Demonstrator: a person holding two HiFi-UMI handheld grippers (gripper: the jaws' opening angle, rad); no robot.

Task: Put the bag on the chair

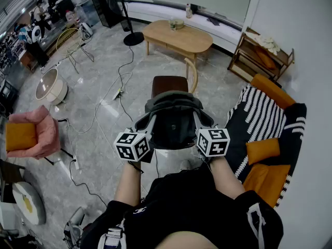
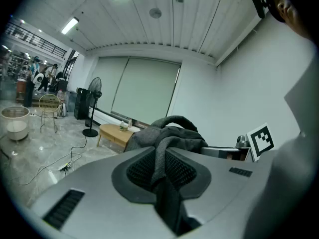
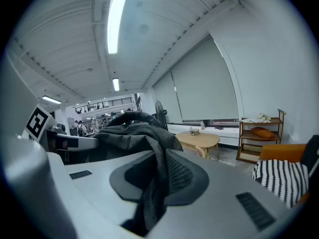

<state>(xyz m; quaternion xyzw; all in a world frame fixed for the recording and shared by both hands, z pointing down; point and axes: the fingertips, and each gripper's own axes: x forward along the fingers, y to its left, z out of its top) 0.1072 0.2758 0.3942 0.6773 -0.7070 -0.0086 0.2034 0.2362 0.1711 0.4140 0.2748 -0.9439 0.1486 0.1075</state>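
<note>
Bag (image 1: 171, 123) probably hides chair (image 1: 168, 83) front.

Left gripper (image 2: 164, 176): jaws pinched on grey bag (image 2: 172, 132), fabric bunched just ahead. Far ahead-left: wooden table (image 2: 115, 133), standing fan (image 2: 93, 107).

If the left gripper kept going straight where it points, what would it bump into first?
Probably the brown-seated chair, just beyond the grey bag that the left gripper clamps and carries along. Depth is hard to judge; the wooden table stands farther behind.
</note>
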